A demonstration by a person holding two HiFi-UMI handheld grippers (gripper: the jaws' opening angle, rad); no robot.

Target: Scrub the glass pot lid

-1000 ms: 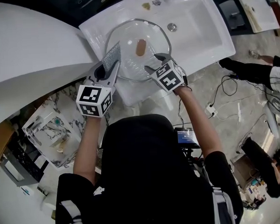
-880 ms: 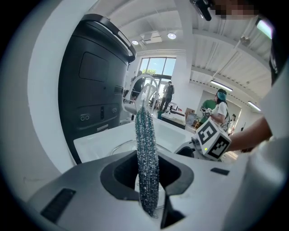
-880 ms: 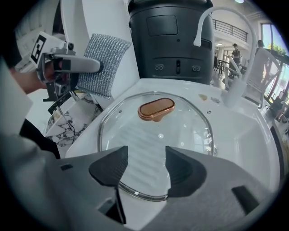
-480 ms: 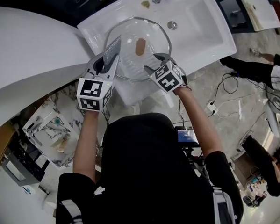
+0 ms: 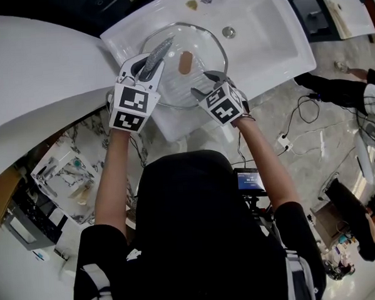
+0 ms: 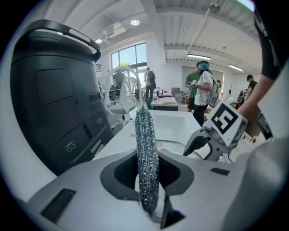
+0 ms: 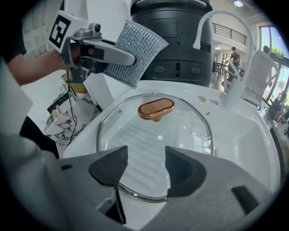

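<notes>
Right now it looks like the approach step, pad not yet on glass. L gripper (image 5: 150, 61) is clamped on the silver scouring pad (image 6: 146, 153), held up over the left part of the glass lid (image 5: 202, 51). Lid lies knob (image 7: 156, 109) up across the white sink (image 5: 272, 38). R gripper (image 5: 206, 84) has jaws apart, nothing btwn them, at the lid's near rim. Next, prob: lower pad flat onto glass, w/ R gripper steadying the rim.

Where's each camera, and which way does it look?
Head view: on the person's head, looking down at sink and glass lid; both arms show.
Left gripper view: on the left hand-held gripper; faces the scouring pad in its shut jaws.
Right gripper view: on the right hand-held gripper, looking over open jaws at the lid.
Shared: each sees the other one.
</notes>
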